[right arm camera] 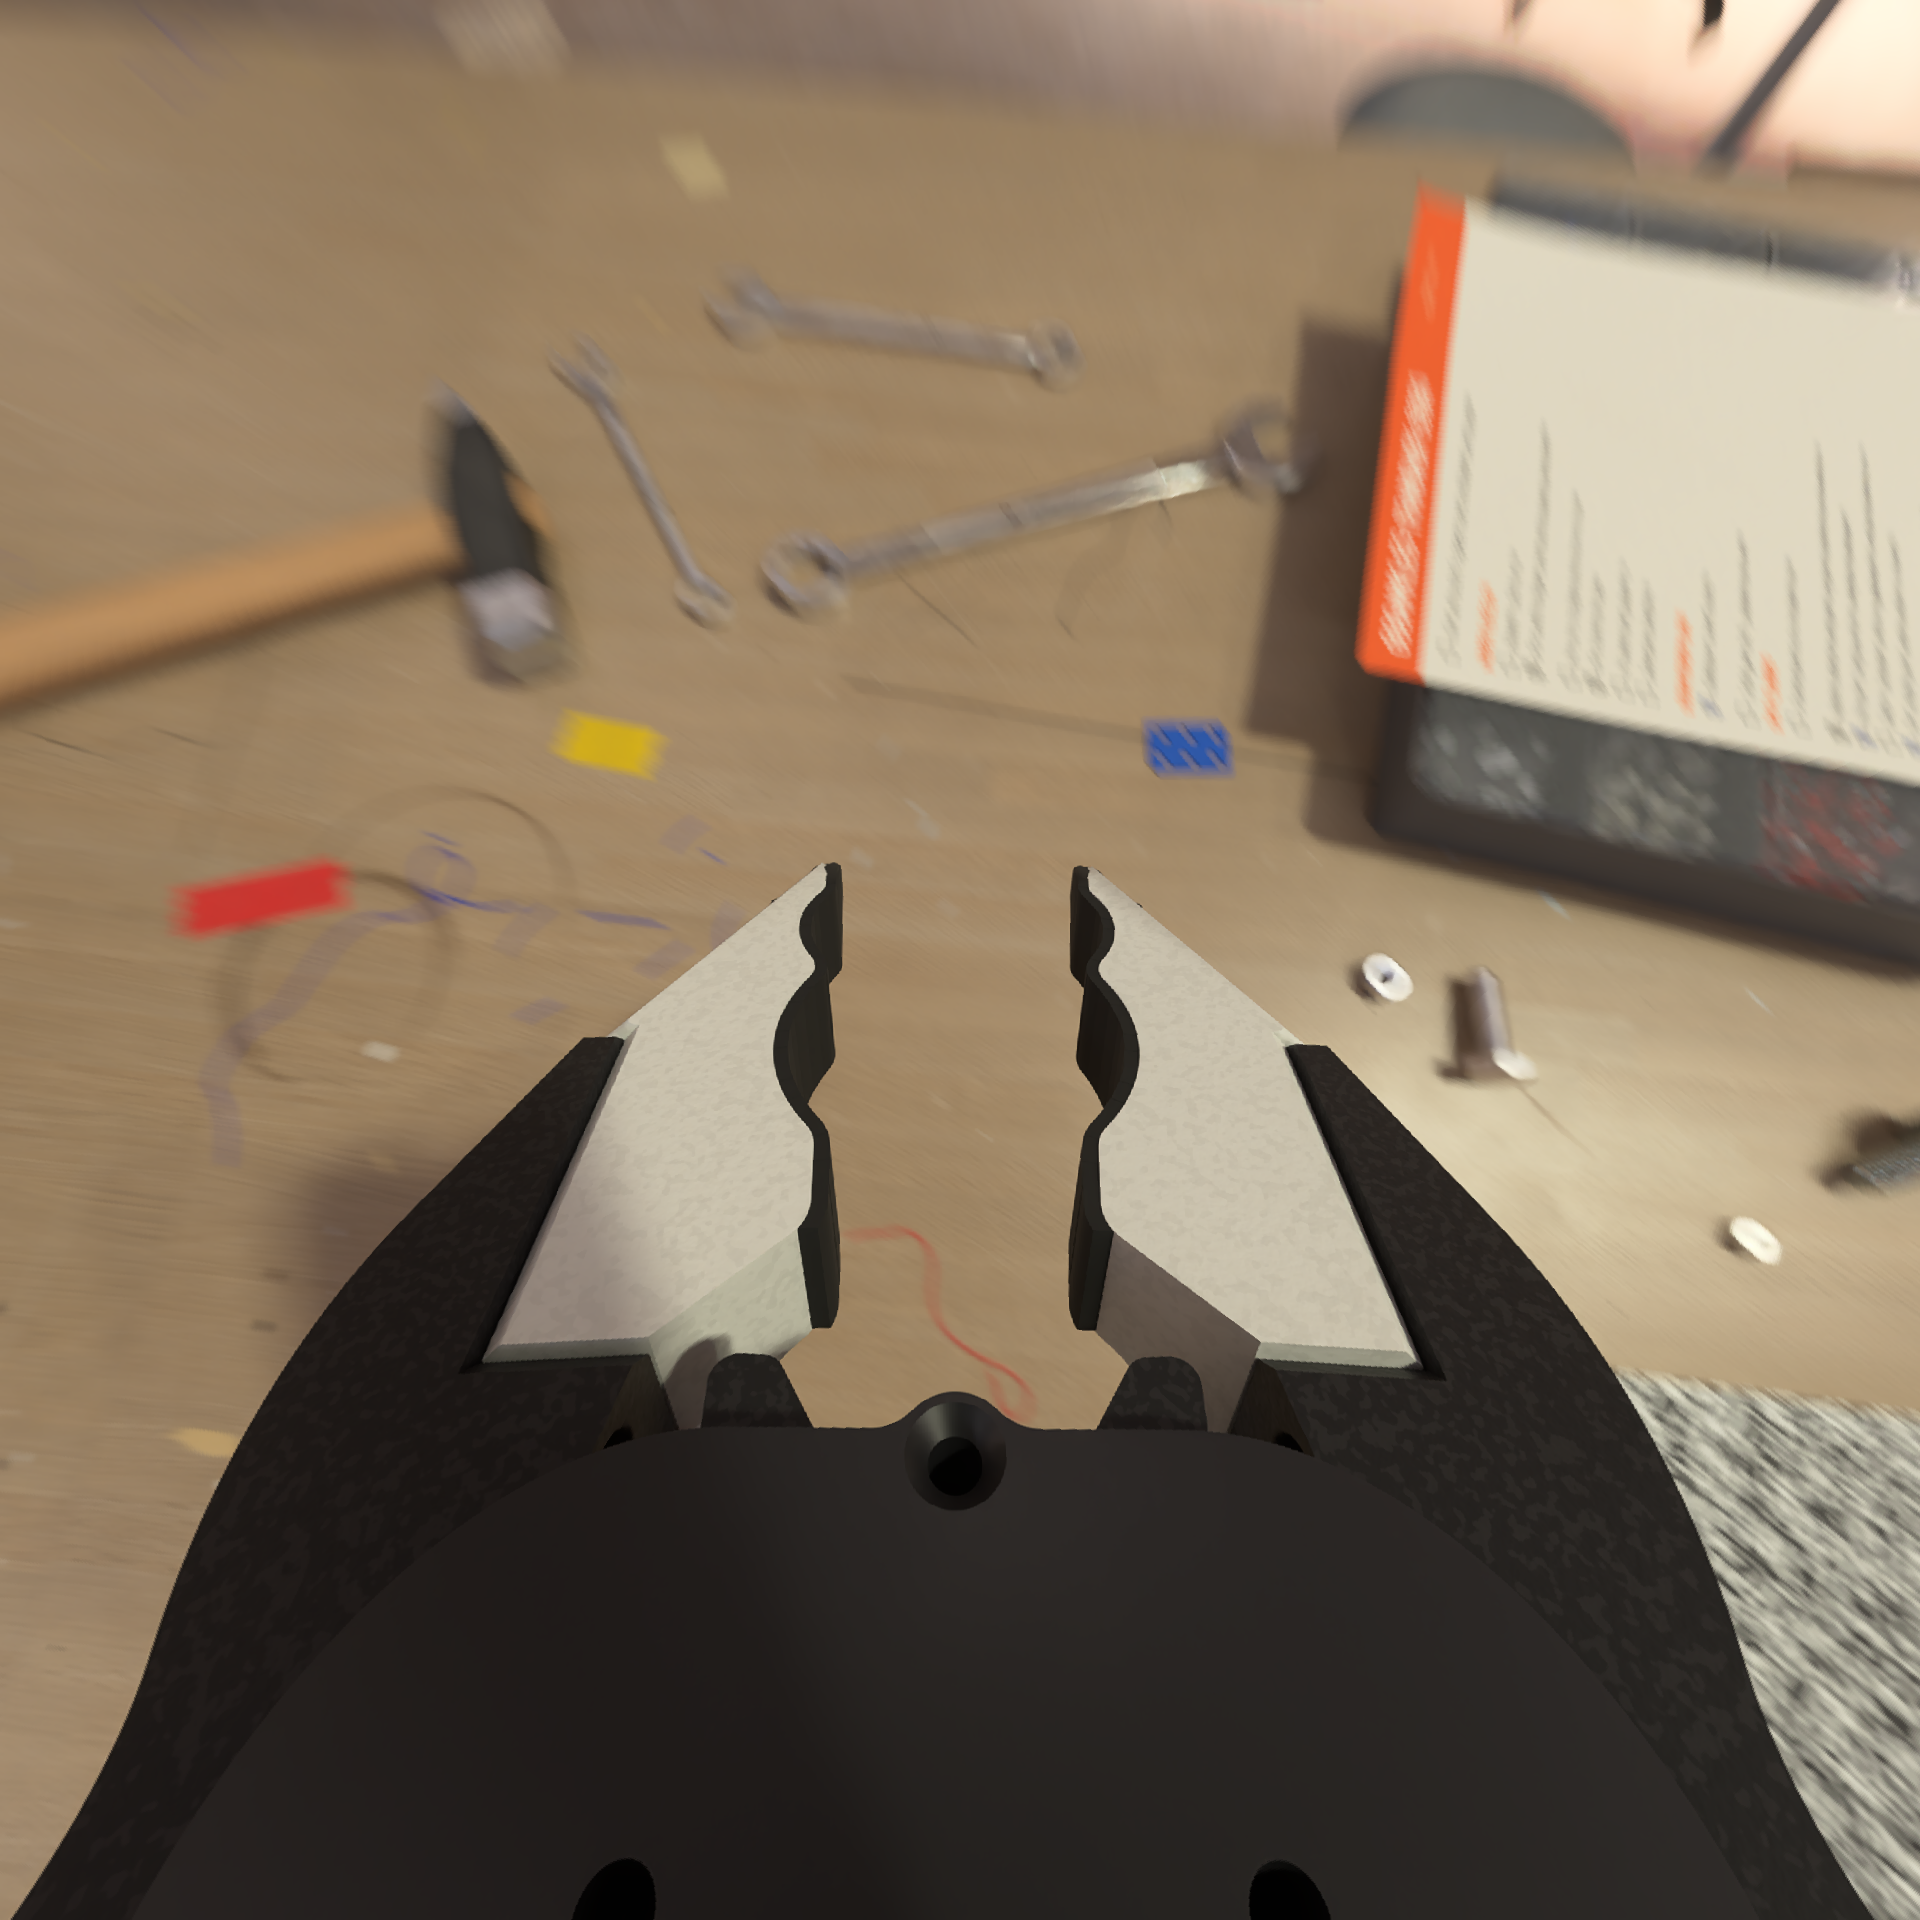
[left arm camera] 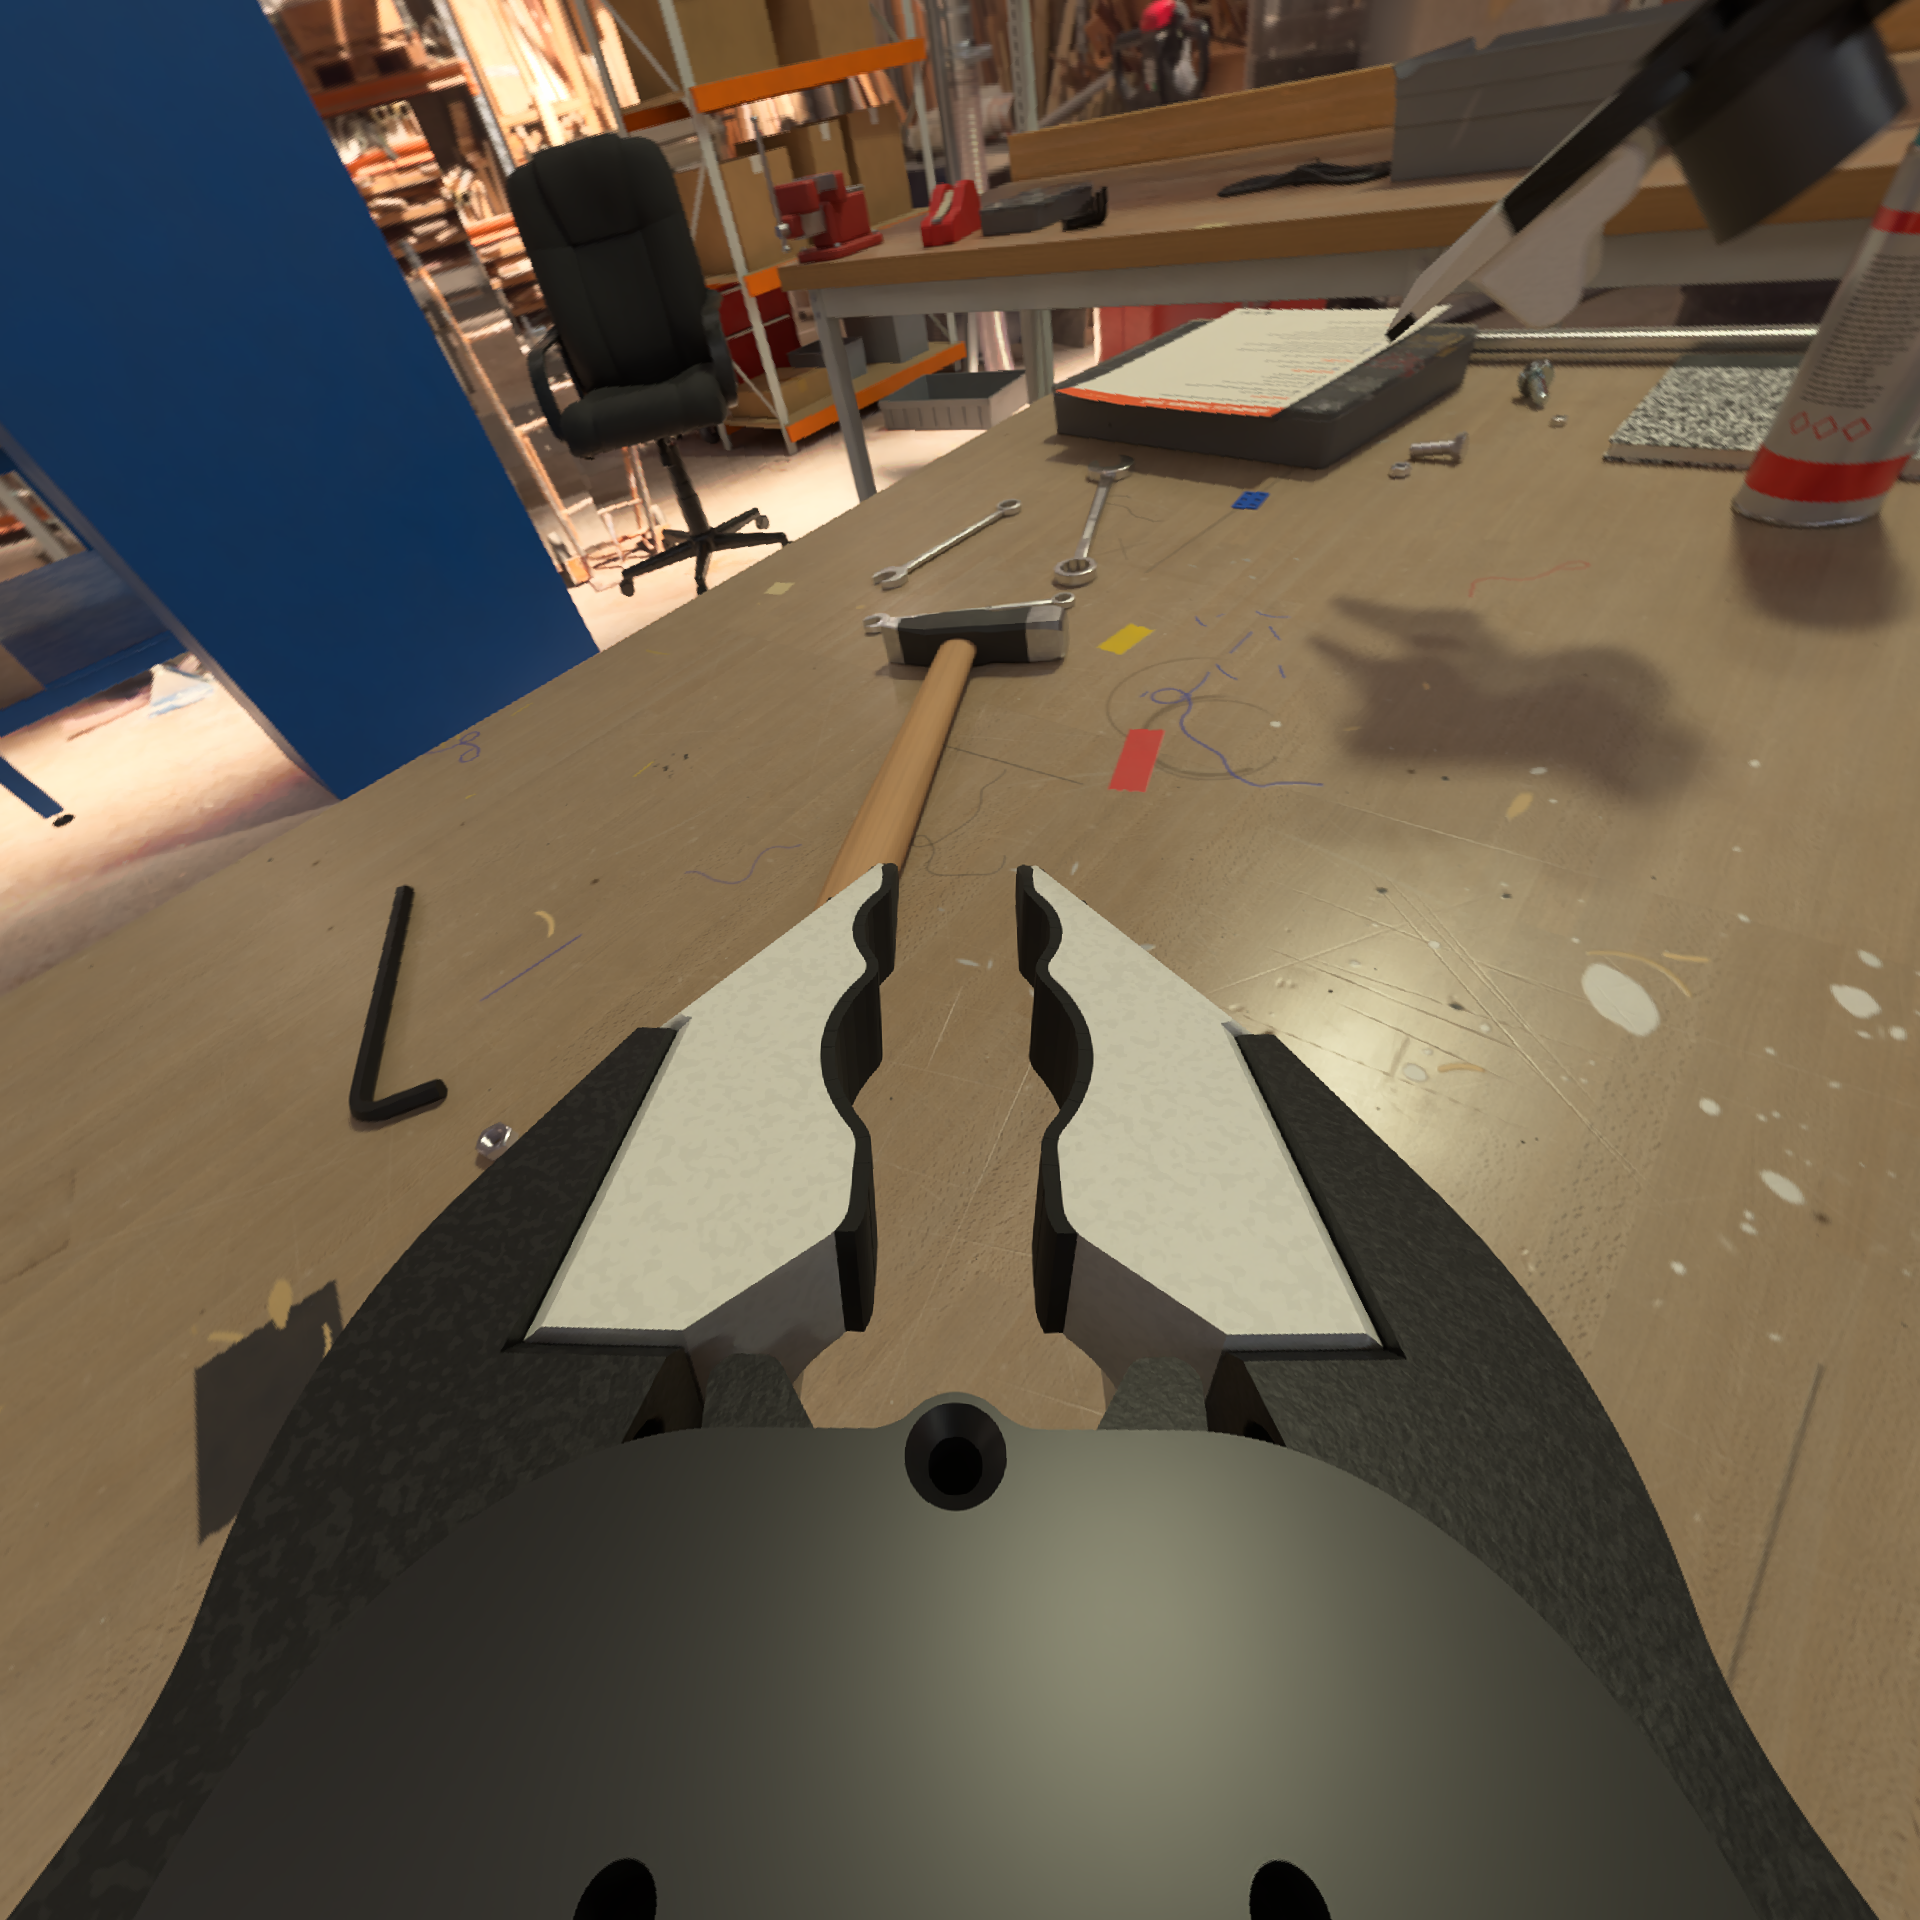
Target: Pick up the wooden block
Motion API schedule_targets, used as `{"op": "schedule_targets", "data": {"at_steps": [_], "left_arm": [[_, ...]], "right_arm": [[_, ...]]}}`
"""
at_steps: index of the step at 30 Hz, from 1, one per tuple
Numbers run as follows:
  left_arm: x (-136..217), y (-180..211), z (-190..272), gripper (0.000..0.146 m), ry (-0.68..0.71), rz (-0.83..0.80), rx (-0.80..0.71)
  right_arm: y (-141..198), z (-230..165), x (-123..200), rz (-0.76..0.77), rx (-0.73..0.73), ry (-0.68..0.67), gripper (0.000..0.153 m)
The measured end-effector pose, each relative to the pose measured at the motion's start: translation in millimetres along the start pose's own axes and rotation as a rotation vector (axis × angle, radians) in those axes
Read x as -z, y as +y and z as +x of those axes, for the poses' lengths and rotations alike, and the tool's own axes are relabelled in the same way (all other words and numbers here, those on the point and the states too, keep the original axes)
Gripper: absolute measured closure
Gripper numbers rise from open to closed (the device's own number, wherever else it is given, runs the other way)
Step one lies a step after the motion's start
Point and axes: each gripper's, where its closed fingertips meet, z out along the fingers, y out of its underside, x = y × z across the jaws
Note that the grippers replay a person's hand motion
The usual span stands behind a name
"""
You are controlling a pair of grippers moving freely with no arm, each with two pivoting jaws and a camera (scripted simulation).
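Observation:
No wooden block shows in either view. My left gripper (left arm camera: 956,883) is open and empty, low over the wooden workbench (left arm camera: 1351,1143), with the end of the hammer's wooden handle (left arm camera: 914,748) just past its left fingertip. My right gripper (right arm camera: 954,883) is open and empty, looking down on the bench from above; its view is blurred. It also shows at the top right of the left wrist view (left arm camera: 1444,301), above a dark box topped by a printed sheet (left arm camera: 1268,384).
Several wrenches (left arm camera: 945,545) (right arm camera: 1018,509), a hammer (right arm camera: 239,592), a black hex key (left arm camera: 384,1018), a bolt (right arm camera: 1486,1023), a speckled tile (left arm camera: 1694,416) (right arm camera: 1787,1558) and a grey tube (left arm camera: 1849,395) lie on the bench. The bench edge runs along the left, by a blue cabinet (left arm camera: 260,416).

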Motion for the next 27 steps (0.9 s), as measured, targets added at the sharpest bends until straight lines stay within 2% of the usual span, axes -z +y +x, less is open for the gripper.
{"op": "schedule_targets", "data": {"at_steps": [2,5,8,11,16,19,22,27], "left_arm": [[0.8,0.2,-6.0,0.124,-0.030,0.007,0.026],[10.9,-2.4,-24.8,0.124,-0.121,0.023,0.083],[43.0,-1.8,-61.7,0.124,-0.275,-0.002,0.154],[83.2,14.5,-108.1,0.122,-0.381,-0.105,0.218],[135.3,66.6,-195.6,0.114,-0.452,-0.541,0.273],[149.1,97.9,-227.9,0.108,-0.444,-0.803,0.405],[145.7,126.6,-241.9,0.103,-0.403,-0.993,0.512],[131.4,173.6,-249.5,0.099,-0.352,-1.213,0.691]], "right_arm": [[-17.9,-37.2,19.2,0.184,-0.010,-0.107,0.108],[-28.2,-103.4,39.7,0.335,0.035,-0.295,0.108],[-22.5,-161.3,47.3,0.394,0.093,-0.430,0.108],[-12.5,-198.3,48.5,0.393,0.157,-0.513,0.107],[-5.4,-217.1,44.7,0.397,0.232,-0.504,0.107],[-2.9,-224.8,41.8,0.400,0.238,-0.525,0.107],[-1.2,-230.2,40.3,0.383,0.251,-0.543,0.106],[4.0,-236.2,38.4,0.365,0.273,-0.575,0.106]]}}
